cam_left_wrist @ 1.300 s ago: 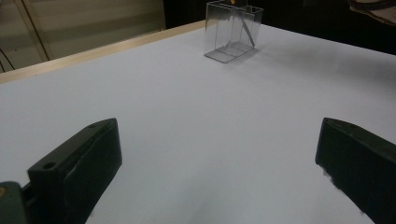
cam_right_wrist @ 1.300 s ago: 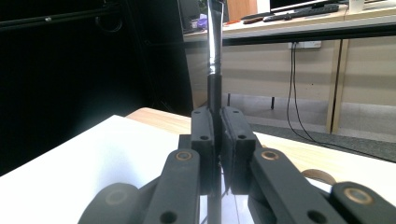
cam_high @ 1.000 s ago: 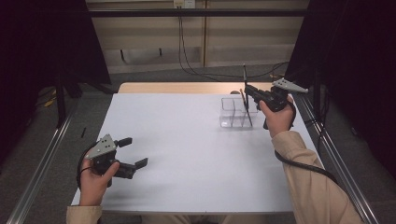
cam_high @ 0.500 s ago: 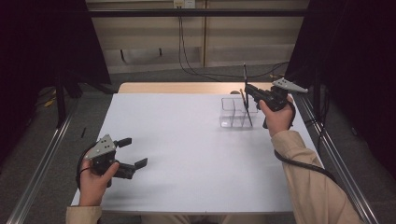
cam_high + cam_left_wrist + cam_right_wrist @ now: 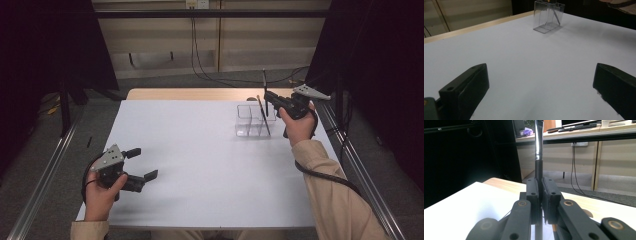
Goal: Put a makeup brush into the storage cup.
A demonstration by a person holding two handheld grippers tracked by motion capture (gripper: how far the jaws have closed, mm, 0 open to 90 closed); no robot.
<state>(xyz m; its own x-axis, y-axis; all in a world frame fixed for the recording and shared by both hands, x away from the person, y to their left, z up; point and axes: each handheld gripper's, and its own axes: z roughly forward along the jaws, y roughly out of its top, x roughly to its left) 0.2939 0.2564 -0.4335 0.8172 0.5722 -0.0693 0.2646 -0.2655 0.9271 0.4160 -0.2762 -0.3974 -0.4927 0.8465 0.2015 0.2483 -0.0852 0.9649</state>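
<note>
Right claw point(image 5: 270, 98) clamped on an upright brush point(image 5: 265, 92), directly above the clear organizer point(image 5: 248, 120). Left claw point(image 5: 142, 164) wide, empty, well apart on the worktop point(image 5: 200, 165).

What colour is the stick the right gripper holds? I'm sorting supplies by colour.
Black, with a shiny silver band higher up the stick; the right gripper view shows it best, clamped in the right gripper.

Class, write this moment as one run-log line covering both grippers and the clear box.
right gripper: shut on dark pen, upright above clear box | left gripper: open, over white table | box: one pen leaning inside
</note>
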